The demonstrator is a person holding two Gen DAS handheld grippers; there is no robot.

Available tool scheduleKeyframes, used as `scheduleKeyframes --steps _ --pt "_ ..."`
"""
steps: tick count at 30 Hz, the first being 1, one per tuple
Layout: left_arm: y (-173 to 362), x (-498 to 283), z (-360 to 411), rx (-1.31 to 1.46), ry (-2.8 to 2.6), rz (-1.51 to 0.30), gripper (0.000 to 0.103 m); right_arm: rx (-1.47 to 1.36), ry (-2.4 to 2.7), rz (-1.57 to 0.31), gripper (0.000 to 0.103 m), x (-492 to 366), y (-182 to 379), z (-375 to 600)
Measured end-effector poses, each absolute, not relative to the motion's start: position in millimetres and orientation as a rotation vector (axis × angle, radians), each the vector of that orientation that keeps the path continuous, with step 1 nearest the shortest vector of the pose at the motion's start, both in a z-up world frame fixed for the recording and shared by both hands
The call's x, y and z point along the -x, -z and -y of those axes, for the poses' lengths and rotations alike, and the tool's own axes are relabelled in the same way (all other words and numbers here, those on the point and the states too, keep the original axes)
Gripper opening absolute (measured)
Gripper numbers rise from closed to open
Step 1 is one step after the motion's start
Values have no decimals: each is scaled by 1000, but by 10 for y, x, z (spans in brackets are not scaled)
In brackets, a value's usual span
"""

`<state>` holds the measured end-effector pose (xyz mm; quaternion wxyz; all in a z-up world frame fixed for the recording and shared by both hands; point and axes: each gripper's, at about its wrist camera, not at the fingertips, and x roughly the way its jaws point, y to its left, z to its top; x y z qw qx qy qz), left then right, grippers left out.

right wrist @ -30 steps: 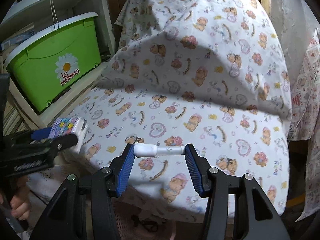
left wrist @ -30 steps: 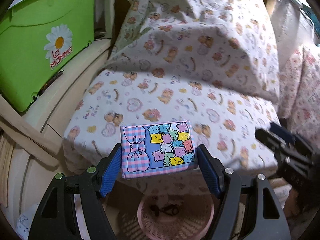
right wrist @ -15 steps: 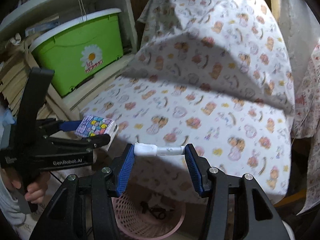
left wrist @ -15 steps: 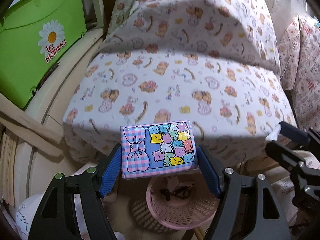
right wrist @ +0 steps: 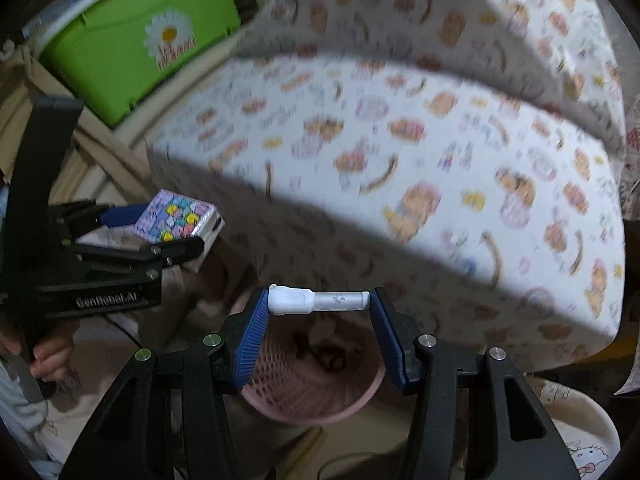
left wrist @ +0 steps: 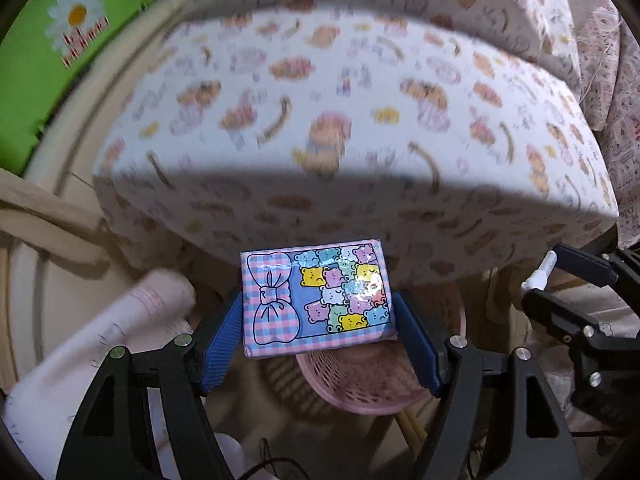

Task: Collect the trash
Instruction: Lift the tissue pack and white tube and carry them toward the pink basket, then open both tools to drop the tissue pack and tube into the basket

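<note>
- Pink basket [right wrist: 320,384] below both claws holds something small and dark.
- Left claw [left wrist: 318,320] grips a packet [left wrist: 316,300]; right claw [right wrist: 318,320] pinches a white tube [right wrist: 318,301].
- Bed [left wrist: 340,100] just behind.

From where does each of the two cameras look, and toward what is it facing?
Left wrist: sits on the left gripper, looks along its jaws, shut on a gummy-bear tissue pack, down toward a pink basket; the right gripper shows at the right.
Right wrist: sits on the right gripper, jaws shut on a white adapter above the basket; the left gripper and the person's fingers show at the left.
Shared: basket, bear-print cloth, green bin.
</note>
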<state>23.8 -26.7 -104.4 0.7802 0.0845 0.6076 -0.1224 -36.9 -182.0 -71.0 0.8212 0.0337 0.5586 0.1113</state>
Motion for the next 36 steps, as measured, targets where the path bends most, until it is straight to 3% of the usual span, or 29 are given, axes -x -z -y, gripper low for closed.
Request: scheduleKeyframes --steps 18,26,28,31,36 --pt "1835 -239 299 -184 209 -1587 72 6 -138 -1424 54 257 1426 1702" --pt "1891 -257 326 -200 183 -1609 74 20 -125 -1461 54 281 1555 1723" --pt "1889 -257 322 -200 175 -1597 79 20 -121 -1447 55 270 1524 1733" --pt "1852 -273 292 -195 168 -1582 79 18 -110 -1434 64 250 1502 1737" --pt "1811 -289 243 -182 169 -1577 79 2 -99 -1439 64 225 1498 1780"
